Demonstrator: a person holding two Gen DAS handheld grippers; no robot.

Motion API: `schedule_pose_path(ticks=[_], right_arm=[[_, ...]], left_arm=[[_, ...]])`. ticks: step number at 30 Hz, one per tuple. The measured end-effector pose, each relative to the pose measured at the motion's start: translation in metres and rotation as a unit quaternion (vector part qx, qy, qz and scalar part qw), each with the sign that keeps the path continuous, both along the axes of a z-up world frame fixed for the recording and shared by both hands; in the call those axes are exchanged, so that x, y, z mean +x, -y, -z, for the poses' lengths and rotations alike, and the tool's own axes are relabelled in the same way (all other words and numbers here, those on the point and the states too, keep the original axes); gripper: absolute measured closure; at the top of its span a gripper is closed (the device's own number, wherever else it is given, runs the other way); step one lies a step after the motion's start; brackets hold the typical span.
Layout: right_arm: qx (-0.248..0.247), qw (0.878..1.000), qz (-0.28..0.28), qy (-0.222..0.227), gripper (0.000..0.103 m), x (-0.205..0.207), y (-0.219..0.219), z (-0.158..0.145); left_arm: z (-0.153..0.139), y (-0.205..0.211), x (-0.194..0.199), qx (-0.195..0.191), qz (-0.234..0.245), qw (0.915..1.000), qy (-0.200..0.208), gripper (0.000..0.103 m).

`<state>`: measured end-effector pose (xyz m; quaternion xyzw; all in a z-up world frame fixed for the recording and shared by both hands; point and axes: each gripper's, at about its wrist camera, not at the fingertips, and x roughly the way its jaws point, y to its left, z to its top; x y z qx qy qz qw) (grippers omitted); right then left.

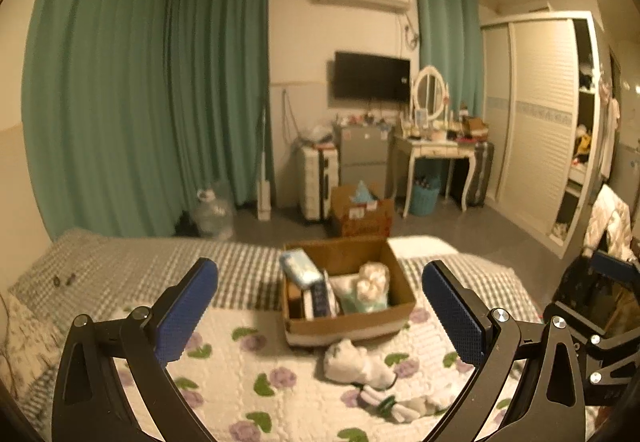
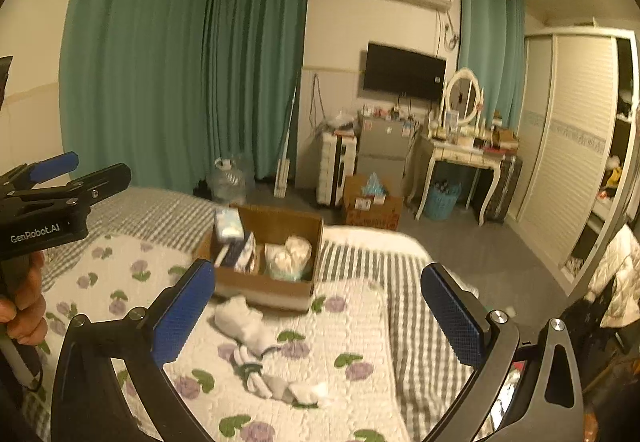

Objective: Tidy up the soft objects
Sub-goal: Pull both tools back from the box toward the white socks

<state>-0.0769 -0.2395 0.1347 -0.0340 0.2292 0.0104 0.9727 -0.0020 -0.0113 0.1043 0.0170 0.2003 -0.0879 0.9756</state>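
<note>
A cardboard box (image 1: 348,322) (image 2: 260,282) sits on the bed and holds a tissue pack (image 1: 300,268) (image 2: 228,224), dark packets and a bag of pale soft rolls (image 1: 370,284) (image 2: 292,256). White socks (image 1: 356,362) (image 2: 244,322) lie on the floral quilt just in front of the box, with striped socks (image 1: 384,400) (image 2: 276,382) nearer. My left gripper (image 1: 320,314) is open and empty, above the quilt short of the box. My right gripper (image 2: 318,312) is open and empty above the socks. The left gripper also shows in the right wrist view (image 2: 60,178).
The bed has a floral quilt (image 1: 248,374) (image 2: 340,342) over a checked sheet (image 1: 160,262). Beyond the bed stand a second cardboard box (image 1: 360,214), a water jug (image 1: 212,214), a suitcase, a dressing table (image 1: 436,150) and a wardrobe (image 1: 540,122). A chair with clothes (image 1: 608,226) is at right.
</note>
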Motion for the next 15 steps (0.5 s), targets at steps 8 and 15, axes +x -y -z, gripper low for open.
schedule_pose_path(ticks=[8, 15], right_arm=[[0.011, 0.998, 0.008, -0.067, 0.000, 0.024, 0.009, 0.064], [0.021, 0.991, 0.023, -0.133, 0.000, 0.050, 0.021, 0.119]], left_arm=[[0.052, 0.012, 0.025, 0.015, -0.002, 0.9983, -0.057, 0.000], [0.098, 0.021, 0.052, 0.038, -0.008, 0.9941, -0.101, 0.000]])
